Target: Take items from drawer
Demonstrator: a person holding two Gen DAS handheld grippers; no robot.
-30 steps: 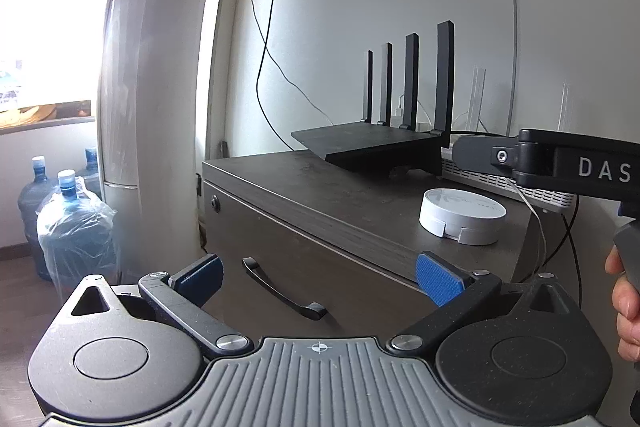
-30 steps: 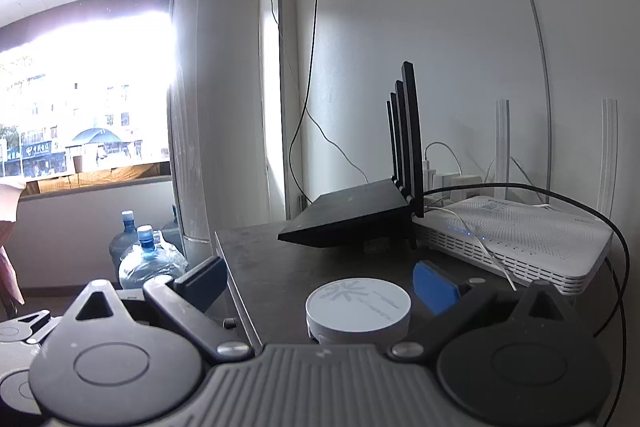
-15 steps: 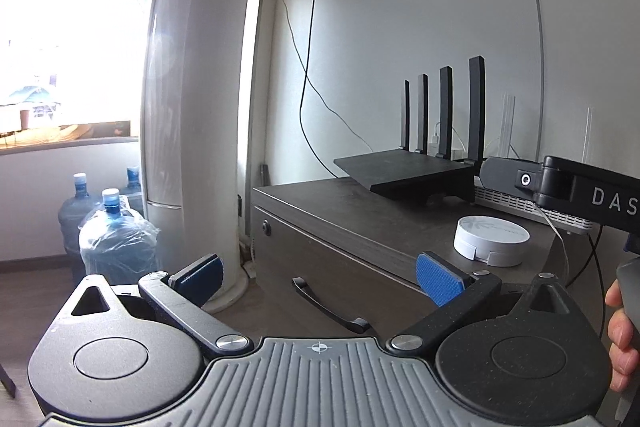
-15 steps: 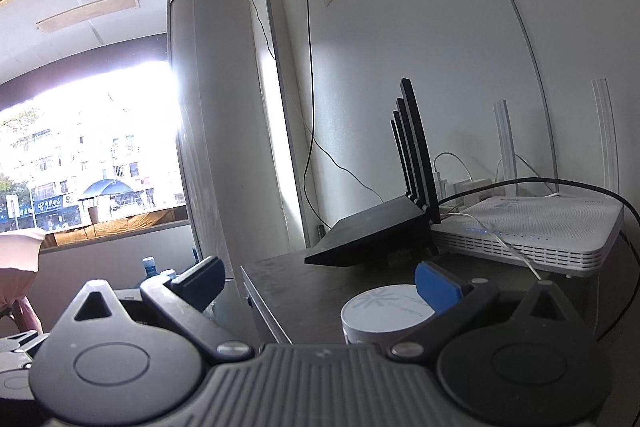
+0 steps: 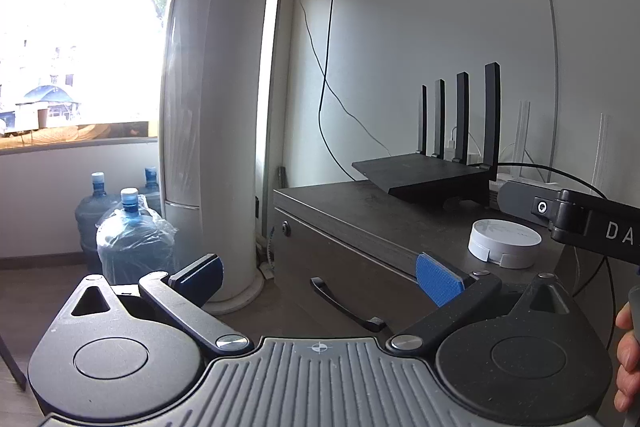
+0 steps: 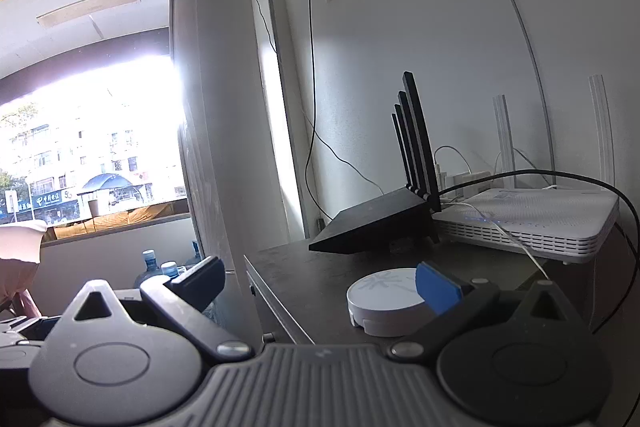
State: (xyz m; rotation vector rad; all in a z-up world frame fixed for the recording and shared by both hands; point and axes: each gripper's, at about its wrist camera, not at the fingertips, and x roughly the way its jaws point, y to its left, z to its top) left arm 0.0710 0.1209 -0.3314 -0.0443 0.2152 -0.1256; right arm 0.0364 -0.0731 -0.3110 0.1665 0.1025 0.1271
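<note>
A dark wooden cabinet [image 5: 360, 215] stands against the white wall. Its drawer front [image 5: 320, 267] is shut and carries a black bar handle [image 5: 344, 305]. My left gripper [image 5: 318, 279] is open and empty, a short way in front of the drawer, with the handle between its blue pads. My right gripper [image 6: 318, 281] is open and empty, higher up, at the level of the cabinet top [image 6: 312, 275]. Its body shows at the right of the left wrist view [image 5: 580, 223]. The drawer's contents are hidden.
On the cabinet top sit a black router with upright antennas [image 5: 436, 175], a white router [image 6: 532, 223] and a round white puck [image 5: 504, 241]. A tall white floor-standing unit [image 5: 212, 107] stands left of the cabinet. Blue water jugs [image 5: 128, 235] stand beneath the window.
Both grippers have drawn back and swung left: the cabinet and routers have slid right and look smaller. The column and window fill more of both views. Both stay open.
</note>
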